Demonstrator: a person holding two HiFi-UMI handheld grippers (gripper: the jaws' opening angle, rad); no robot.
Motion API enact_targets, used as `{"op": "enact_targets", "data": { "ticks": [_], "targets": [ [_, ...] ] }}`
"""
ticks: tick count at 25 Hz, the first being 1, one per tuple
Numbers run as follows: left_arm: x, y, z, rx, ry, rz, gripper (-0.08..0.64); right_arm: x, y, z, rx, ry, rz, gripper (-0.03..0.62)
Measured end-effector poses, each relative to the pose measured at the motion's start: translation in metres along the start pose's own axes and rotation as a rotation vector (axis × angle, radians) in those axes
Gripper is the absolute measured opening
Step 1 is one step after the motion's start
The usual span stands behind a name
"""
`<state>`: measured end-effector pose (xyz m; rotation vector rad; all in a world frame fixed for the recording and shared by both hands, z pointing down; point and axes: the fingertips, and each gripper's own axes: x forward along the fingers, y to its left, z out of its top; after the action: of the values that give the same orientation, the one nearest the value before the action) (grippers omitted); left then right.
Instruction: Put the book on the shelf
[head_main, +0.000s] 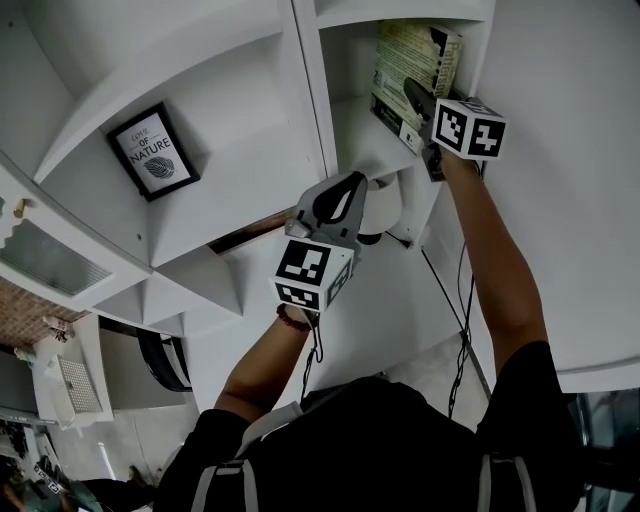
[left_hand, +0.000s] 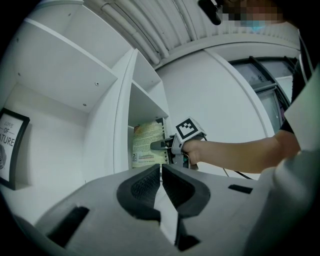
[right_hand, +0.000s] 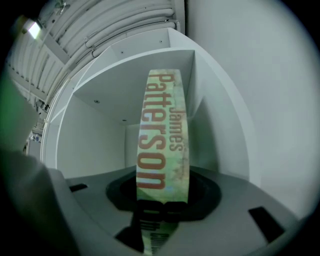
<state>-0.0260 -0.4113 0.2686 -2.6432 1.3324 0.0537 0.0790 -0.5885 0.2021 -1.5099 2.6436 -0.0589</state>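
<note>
A green paperback book with orange spine lettering stands upright in the right-hand compartment of the white shelf unit. My right gripper is shut on the book's spine, which fills the middle of the right gripper view. The book also shows in the left gripper view, inside the compartment with the right gripper on it. My left gripper hangs lower, in front of the shelf's divider, shut with nothing between its jaws.
A framed print reading "Love of Nature" leans in the left compartment. A vertical divider separates the two compartments. A white wall bounds the shelf on the right. A black cable hangs beneath the right arm.
</note>
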Motion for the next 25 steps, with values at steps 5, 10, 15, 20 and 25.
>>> {"op": "enact_targets", "data": {
  "ticks": [5, 10, 15, 20, 25],
  "targets": [
    [0.002, -0.003, -0.004, -0.001, 0.013, -0.001, 0.029, 0.002, -0.007, 0.0, 0.014, -0.007, -0.01, 0.164],
    [-0.002, -0.002, -0.005, -0.01, 0.012, 0.008, 0.029, -0.002, -0.007, 0.0, 0.042, -0.01, -0.011, 0.164],
    [-0.004, -0.007, -0.004, -0.012, 0.012, 0.004, 0.029, -0.012, -0.007, -0.004, 0.089, -0.002, -0.024, 0.219],
    [-0.005, -0.014, -0.005, -0.016, 0.016, -0.003, 0.029, -0.022, -0.007, -0.009, 0.058, 0.014, -0.05, 0.23],
    [-0.009, -0.018, -0.007, -0.02, 0.02, -0.002, 0.029, -0.036, -0.008, -0.017, 0.028, 0.026, -0.074, 0.235]
  ]
}}
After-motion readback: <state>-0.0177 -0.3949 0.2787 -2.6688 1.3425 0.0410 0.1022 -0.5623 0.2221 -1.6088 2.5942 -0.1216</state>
